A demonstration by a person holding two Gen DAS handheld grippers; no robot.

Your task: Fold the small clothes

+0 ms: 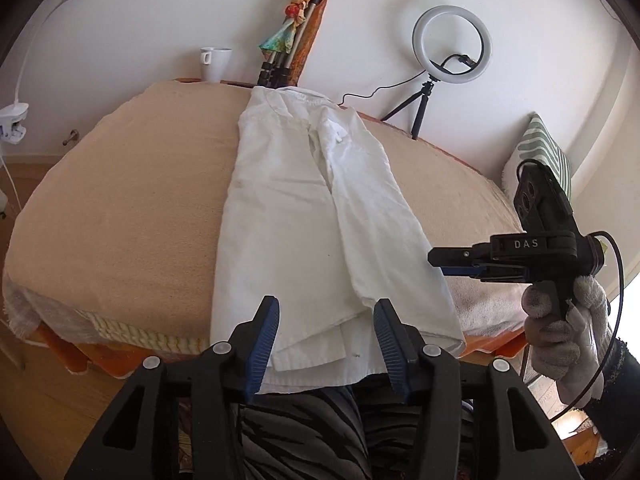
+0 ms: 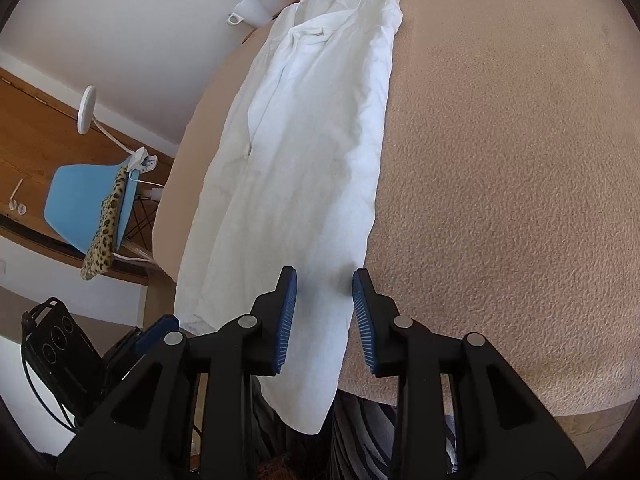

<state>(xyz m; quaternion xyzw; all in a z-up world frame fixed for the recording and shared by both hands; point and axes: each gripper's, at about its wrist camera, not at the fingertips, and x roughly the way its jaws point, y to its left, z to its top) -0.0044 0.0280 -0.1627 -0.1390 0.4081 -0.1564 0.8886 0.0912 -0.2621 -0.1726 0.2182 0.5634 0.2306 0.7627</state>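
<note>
While the white trousers (image 1: pixel 304 216) lie lengthwise on the padded table (image 1: pixel 120 200), leg hems over its near edge, both the left gripper (image 1: pixel 326 344) and right gripper (image 2: pixel 325 320) stand part open and empty, so each should pinch one hem corner squarely before folding away.

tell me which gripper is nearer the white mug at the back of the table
Left. The left gripper sits at the near hem of the white trousers, in line with the white mug; the right gripper hangs off to the trousers' right side, farther from it.
</note>
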